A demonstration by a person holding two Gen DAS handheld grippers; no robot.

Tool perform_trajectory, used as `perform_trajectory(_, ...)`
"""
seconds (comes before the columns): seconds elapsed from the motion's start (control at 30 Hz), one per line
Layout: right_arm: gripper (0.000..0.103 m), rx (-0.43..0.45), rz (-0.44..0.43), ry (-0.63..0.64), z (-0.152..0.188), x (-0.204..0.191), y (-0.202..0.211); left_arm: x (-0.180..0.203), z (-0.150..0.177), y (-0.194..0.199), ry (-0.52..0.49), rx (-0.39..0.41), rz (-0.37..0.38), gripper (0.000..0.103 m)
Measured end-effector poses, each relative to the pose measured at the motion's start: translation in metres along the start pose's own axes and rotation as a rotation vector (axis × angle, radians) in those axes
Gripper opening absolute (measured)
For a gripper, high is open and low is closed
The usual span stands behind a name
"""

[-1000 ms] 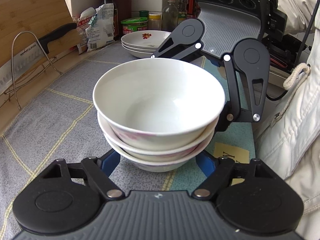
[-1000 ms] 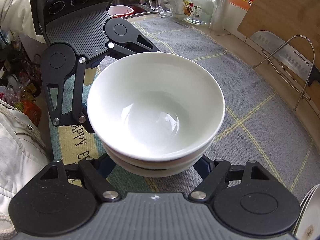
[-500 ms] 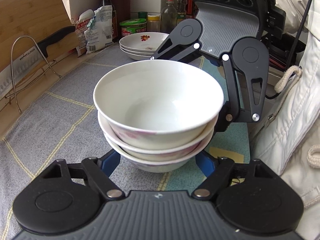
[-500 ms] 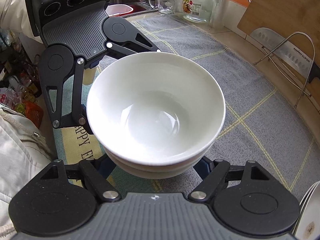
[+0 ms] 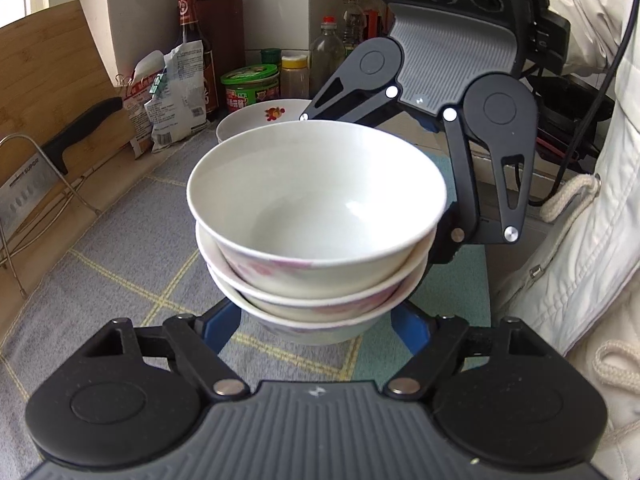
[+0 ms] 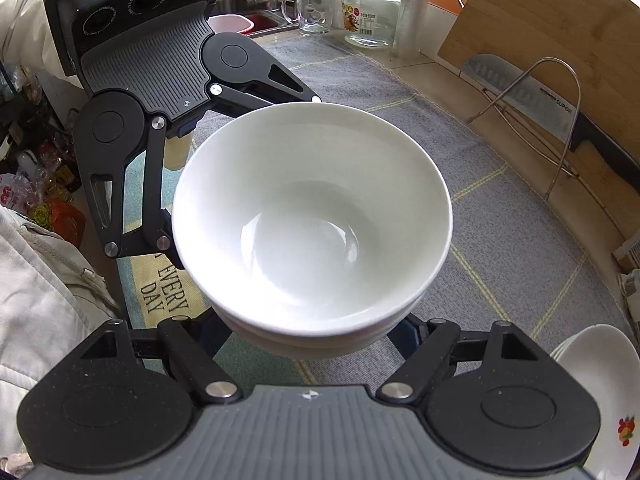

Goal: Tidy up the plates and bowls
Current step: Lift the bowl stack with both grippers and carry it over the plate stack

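A stack of three white bowls (image 5: 316, 216) with faint pink patterns is held above the grey checked mat; it fills the right wrist view too (image 6: 312, 216). My left gripper (image 5: 316, 326) grips the stack's base from one side, blue fingers (image 5: 222, 326) wide around it. My right gripper (image 6: 312, 336) grips it from the opposite side and shows across the stack in the left wrist view (image 5: 452, 92). A stack of white plates (image 5: 266, 114) with a fruit print sits on the mat beyond the bowls, also at the right wrist view's lower right (image 6: 600, 396).
A cutting board (image 5: 52, 80), cleaver and wire rack (image 5: 36, 184) line the wall. Bottles, jars and a bag (image 5: 172, 96) stand behind the plates. A glass mug (image 6: 312, 8), jar and sink lie at the other end. The person's white jacket (image 5: 580, 240) is beside the counter edge.
The bowl stack, held by both grippers, has risen off the mat and moved toward the plate stack. Both grips are unchanged.
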State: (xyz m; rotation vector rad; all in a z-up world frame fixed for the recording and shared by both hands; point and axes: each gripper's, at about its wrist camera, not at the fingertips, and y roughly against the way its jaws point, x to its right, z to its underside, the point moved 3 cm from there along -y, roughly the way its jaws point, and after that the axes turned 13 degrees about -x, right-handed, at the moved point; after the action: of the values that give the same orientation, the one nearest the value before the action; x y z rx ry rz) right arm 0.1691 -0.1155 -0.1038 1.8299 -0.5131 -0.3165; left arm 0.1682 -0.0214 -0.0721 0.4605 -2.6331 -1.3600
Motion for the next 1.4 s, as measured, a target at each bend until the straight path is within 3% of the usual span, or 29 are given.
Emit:
perform_trajectory(0.77,0.084,0.014,0.117,-0.042,0.099,0.116,0.056,0.005,-0.132,-0.085,-0.098,0.067,-0.032,0.082)
perform_trajectory(1.4,0.084,-0.003,0.111,-0.1,0.134,0.183,0.041,-0.014,-0.17,-0.144,-0.119,0.016,-0.035,0.082)
